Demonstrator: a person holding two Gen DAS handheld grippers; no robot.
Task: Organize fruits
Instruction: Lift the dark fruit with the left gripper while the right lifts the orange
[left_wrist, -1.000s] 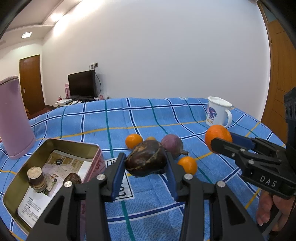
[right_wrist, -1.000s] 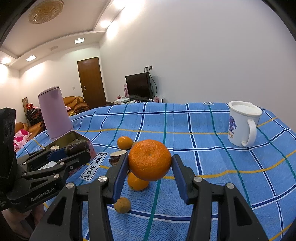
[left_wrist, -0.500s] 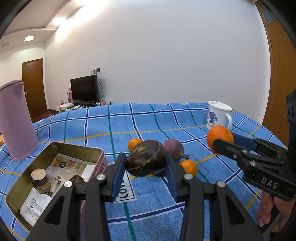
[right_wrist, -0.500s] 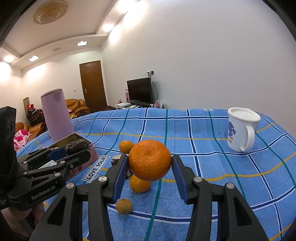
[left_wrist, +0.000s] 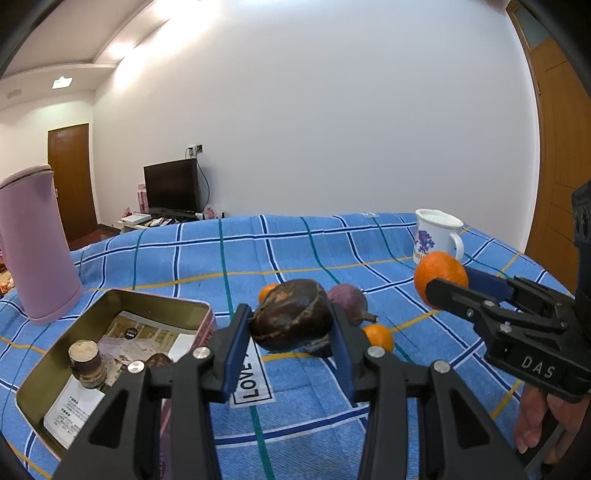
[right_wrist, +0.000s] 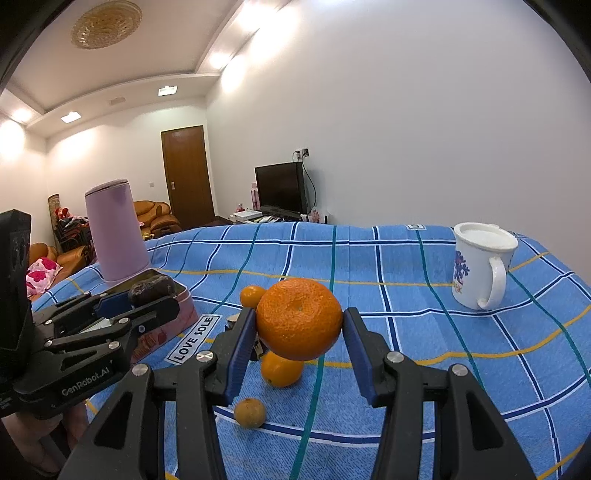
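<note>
My left gripper (left_wrist: 291, 325) is shut on a dark brown wrinkled fruit (left_wrist: 291, 319), held above the blue checked cloth just right of the open metal tin (left_wrist: 201, 306). My right gripper (right_wrist: 299, 328) is shut on a big orange (right_wrist: 299, 323), also lifted off the cloth; the same orange (left_wrist: 439, 275) shows at the right of the left wrist view. On the cloth lie a purple fruit (left_wrist: 349, 301), two small oranges (left_wrist: 378, 336) (left_wrist: 267, 291) and a small yellow-brown fruit (right_wrist: 250, 412). Another small orange (right_wrist: 281, 369) lies under the held one.
The tin holds a paper leaflet, a short brown cylinder (left_wrist: 86, 363) and a dark fruit (left_wrist: 159, 360). A pink jug (left_wrist: 35, 243) stands behind the tin at the left. A white mug (right_wrist: 480, 269) stands far right. A person's hand (left_wrist: 535, 424) grips the right tool.
Both views have tilted up a little, so the cloth and objects sit lower in frame. Both fruits stay clamped in the same way.
</note>
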